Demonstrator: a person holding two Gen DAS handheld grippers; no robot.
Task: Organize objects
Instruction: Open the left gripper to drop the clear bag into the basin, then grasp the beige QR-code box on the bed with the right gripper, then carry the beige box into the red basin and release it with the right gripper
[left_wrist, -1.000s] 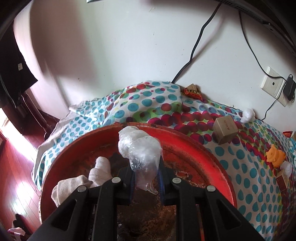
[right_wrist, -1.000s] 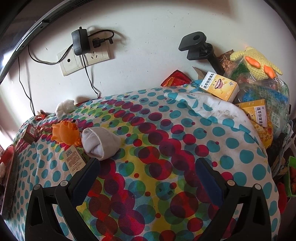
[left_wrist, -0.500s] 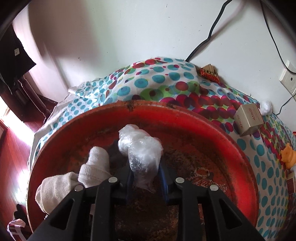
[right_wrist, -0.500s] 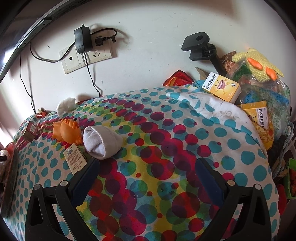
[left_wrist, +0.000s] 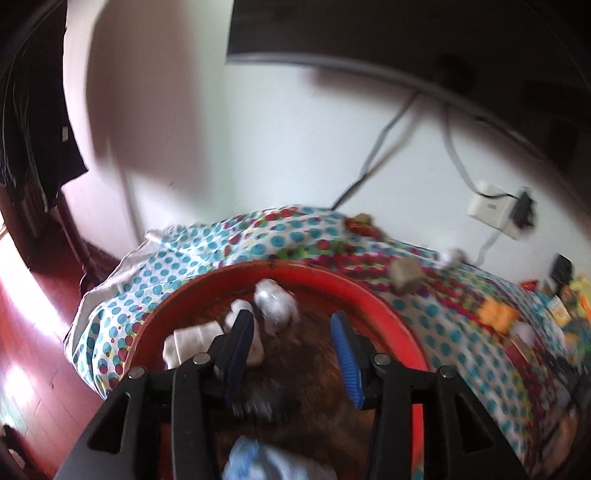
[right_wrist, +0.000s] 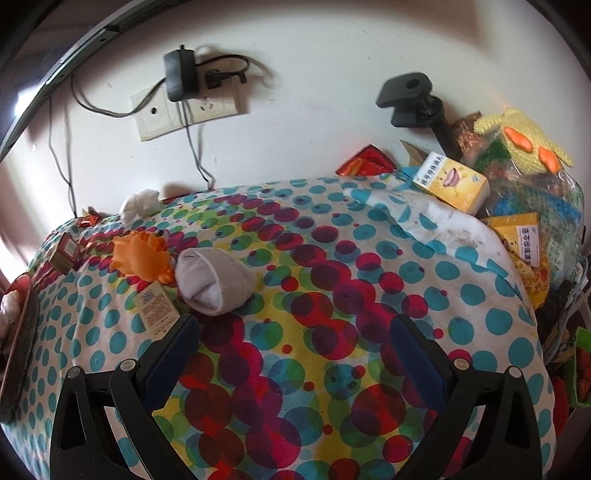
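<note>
Jaws of the left gripper (left_wrist: 295, 336) have just been opening, releasing the plastic wad (left_wrist: 276, 302) into the red basin (left_wrist: 388, 306); the right gripper (right_wrist: 295, 332), gaping empty, should take the sock (right_wrist: 214, 282) beyond the basin.

Chinese print on yellow box (right_wrist: 452, 183) and small label card (right_wrist: 157, 307); neither legible.

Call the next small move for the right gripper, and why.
Probably ease the right gripper forward and left onto the sock. It is open and empty above the cloth, and the sock lies loose just ahead of its left finger. The left gripper has just been opening; the plastic wad sits in the red basin.
</note>
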